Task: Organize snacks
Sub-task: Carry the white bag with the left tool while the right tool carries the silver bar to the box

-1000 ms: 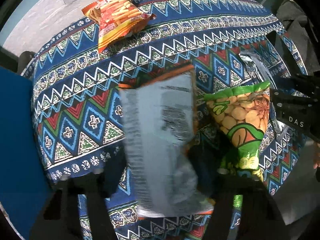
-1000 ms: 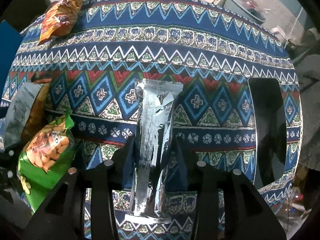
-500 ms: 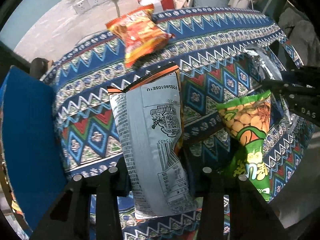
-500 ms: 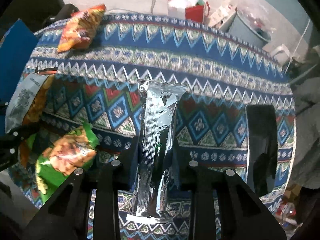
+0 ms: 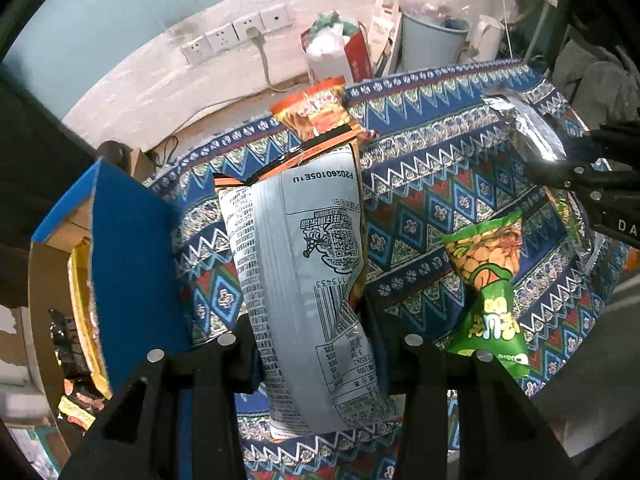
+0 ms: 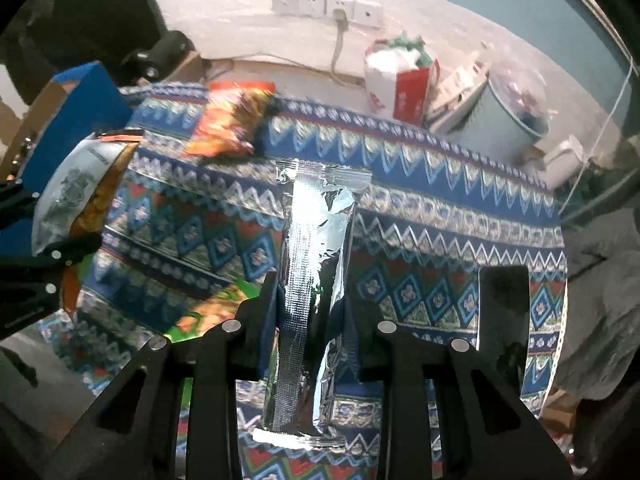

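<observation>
Your left gripper (image 5: 310, 344) pinches a grey bag (image 5: 304, 280) stamped "F20260105E1U", held above the cloth (image 5: 420, 200). Your right gripper (image 6: 310, 320) clamps one silver pack (image 6: 316, 264) upright. Two more snacks lie on the cloth: a green bag (image 5: 490, 280) and an orange bag (image 5: 320, 114). The blue box (image 5: 128, 248) stands left.

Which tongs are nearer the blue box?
Left. The left tongs, gripping the grey snack bag, sit right beside the blue box; the right tongs, holding the silver packet, are farther across the table.
</observation>
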